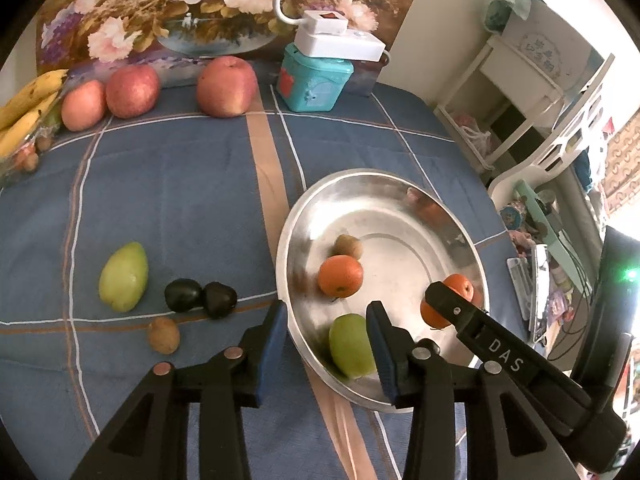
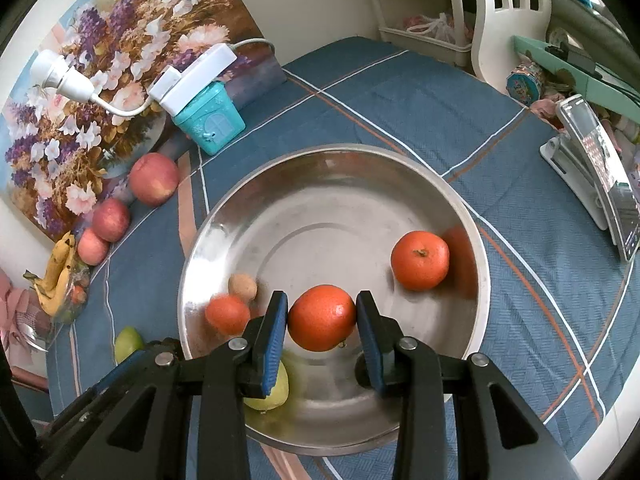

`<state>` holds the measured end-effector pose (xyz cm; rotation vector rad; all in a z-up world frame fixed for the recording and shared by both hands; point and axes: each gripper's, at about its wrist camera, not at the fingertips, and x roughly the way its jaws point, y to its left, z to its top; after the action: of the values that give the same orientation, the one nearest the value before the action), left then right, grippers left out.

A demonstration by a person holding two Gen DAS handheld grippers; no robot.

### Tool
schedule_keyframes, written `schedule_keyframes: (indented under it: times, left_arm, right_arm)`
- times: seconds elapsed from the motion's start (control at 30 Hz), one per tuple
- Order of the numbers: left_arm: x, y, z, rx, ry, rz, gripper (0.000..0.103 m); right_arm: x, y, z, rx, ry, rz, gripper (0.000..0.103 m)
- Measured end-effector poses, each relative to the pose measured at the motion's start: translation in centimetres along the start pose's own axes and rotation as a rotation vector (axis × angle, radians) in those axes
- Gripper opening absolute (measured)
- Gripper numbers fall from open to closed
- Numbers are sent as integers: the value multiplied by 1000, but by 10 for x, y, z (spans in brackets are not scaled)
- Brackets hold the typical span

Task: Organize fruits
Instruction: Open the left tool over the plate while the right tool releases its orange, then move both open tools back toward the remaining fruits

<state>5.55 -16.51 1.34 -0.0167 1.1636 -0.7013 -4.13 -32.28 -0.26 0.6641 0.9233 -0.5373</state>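
Two views: both look down on one blue checked cloth (image 1: 168, 208) with a steel bowl (image 1: 304, 216) on it.
Cloth: spread over the whole table, white and tan lines crossing it.
Painting (image 1: 168, 12): flowers, propped along the far edge.
Bowl: wide and shallow, to the right in the left view, centred in the right view (image 2: 476, 264).
Bananas (image 1: 24, 108): far left edge, beside three apples in a row (image 1: 134, 90) before the painting.
Teal box (image 1: 314, 80): behind the bowl, a white power strip (image 1: 340, 42) on top.
Left gripper (image 1: 326, 322): jaws apart at the bowl's near rim, a green pear (image 1: 350, 344) in the bowl between them — I can't tell whether the right pad touches it; the left pad is clear of it.
Right gripper (image 2: 322, 318): narrow, both blue pads (image 2: 276, 336) pressed on an orange (image 2: 322, 318), low over the bowl.
In the bowl: a second orange (image 2: 420, 260) near the right wall, a third (image 1: 340, 276) by the left wall, a kiwi (image 1: 348, 245) just behind it.
On the cloth, left of the bowl: a second pear (image 1: 123, 276), two dark avocados touching (image 1: 200, 296), a loose kiwi (image 1: 163, 335) nearer the camera.
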Motion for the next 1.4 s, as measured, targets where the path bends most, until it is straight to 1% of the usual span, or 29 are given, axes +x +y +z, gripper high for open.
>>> schedule_keyframes:
  times: [0.07,0.13,0.2,0.47,0.5,0.53,0.63,0.67,0.7,0.73,0.8,0.87,0.9,0.93,1.0,1.07,1.2,1.3,1.4]
  left_arm:
    - [0,0,0,-1,1,2,46]
    - [0,0,-1,-2,1,10,53]
    - [0,0,0,-1,-1,22,56]
    - [2,9,0,-24,6,76,63]
    - [1,12,1,-30,3,87,66]
    - [-1,15,2,-40,-2,102,73]
    - [-6,29,4,-75,-18,161,86]
    - [-7,33,4,-85,-19,180,88]
    - [-8,37,4,-97,-17,203,92]
    - [-8,44,5,-112,-12,232,97]
    - [-10,55,4,-134,-6,281,103]
    - [-16,71,4,-155,-22,339,103]
    - [-18,79,5,-167,-27,369,103]
    - [-22,88,5,-187,-28,406,103]
    - [-29,104,5,-227,-31,459,103]
    - [-39,123,5,-274,-42,507,103]
    - [-61,156,2,-340,-78,592,103]
    - [-74,171,1,-367,-107,634,103]
    - [-88,183,1,-390,-140,662,103]
  right_arm:
    - [0,0,0,1,1,-1,37]
    - [0,0,0,3,-2,1,37]
    - [-1,0,0,4,-9,2,38]
    - [-1,0,0,-2,-8,-2,38]
    - [-1,0,0,-2,-8,-2,38]
    - [-1,0,0,-4,-7,-2,38]
    - [0,3,-1,-17,-3,-8,39]
    - [1,5,-2,-25,-1,-12,43]
    - [2,7,-2,-34,0,-16,59]
    - [2,9,-3,-41,1,-15,70]
    - [3,15,-4,-63,5,-8,71]
    - [3,22,-6,-95,5,-14,72]
    - [4,25,-7,-111,7,-19,74]
    - [5,29,-8,-129,12,-25,82]
    - [6,36,-12,-165,13,-39,89]
    - [6,44,-15,-205,7,-40,89]
    - [2,63,-22,-280,-17,0,89]
    - [-1,77,-26,-310,-27,51,90]
    - [-4,93,-33,-349,-43,80,90]
